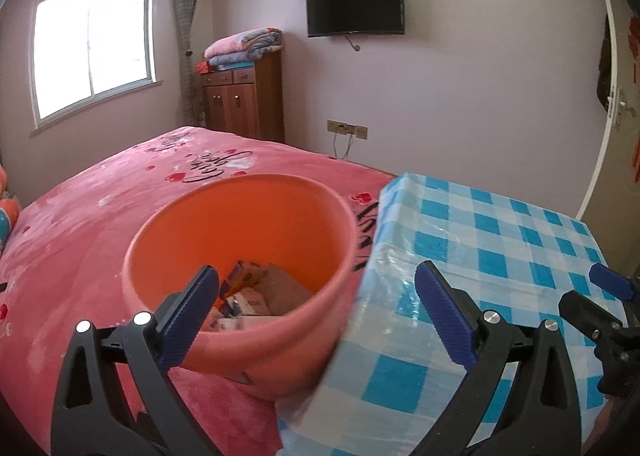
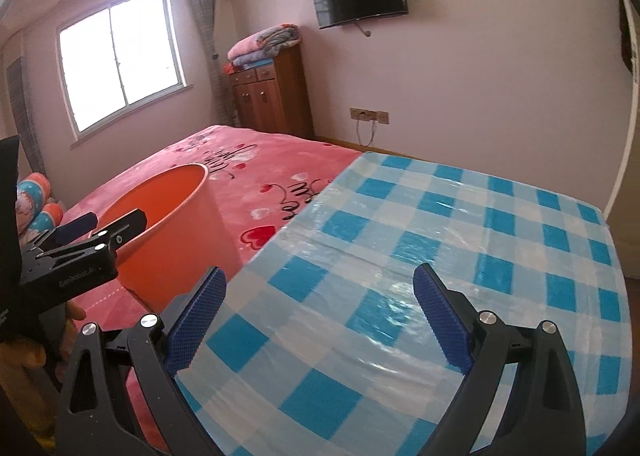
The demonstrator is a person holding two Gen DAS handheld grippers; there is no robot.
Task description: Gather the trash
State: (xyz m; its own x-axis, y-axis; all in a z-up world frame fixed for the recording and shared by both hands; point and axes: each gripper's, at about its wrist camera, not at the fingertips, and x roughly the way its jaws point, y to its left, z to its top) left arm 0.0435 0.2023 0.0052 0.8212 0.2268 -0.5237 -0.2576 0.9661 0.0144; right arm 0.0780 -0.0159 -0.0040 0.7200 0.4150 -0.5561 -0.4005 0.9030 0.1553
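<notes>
An orange bin (image 1: 256, 232) stands on the pink bed, tight against the left edge of the blue-checked table (image 1: 500, 248). Several small cartons and paper scraps (image 1: 248, 296) lie in its bottom. My left gripper (image 1: 316, 288) is open and empty, just above the bin's near rim and the table edge. My right gripper (image 2: 320, 288) is open and empty, low over the bare checked tabletop (image 2: 440, 223). The bin (image 2: 168, 215) shows at the left of the right wrist view, with the left gripper (image 2: 92, 232) above it. The right gripper's tip (image 1: 608, 284) shows at the right edge of the left wrist view.
The pink bedspread (image 1: 100, 215) spreads left and behind the bin. A wooden cabinet (image 1: 244, 95) with folded blankets stands by the far wall, beside a window (image 1: 92, 43). A TV (image 1: 356, 5) hangs on the wall. Pillows (image 2: 36, 199) lie at the bed's far left.
</notes>
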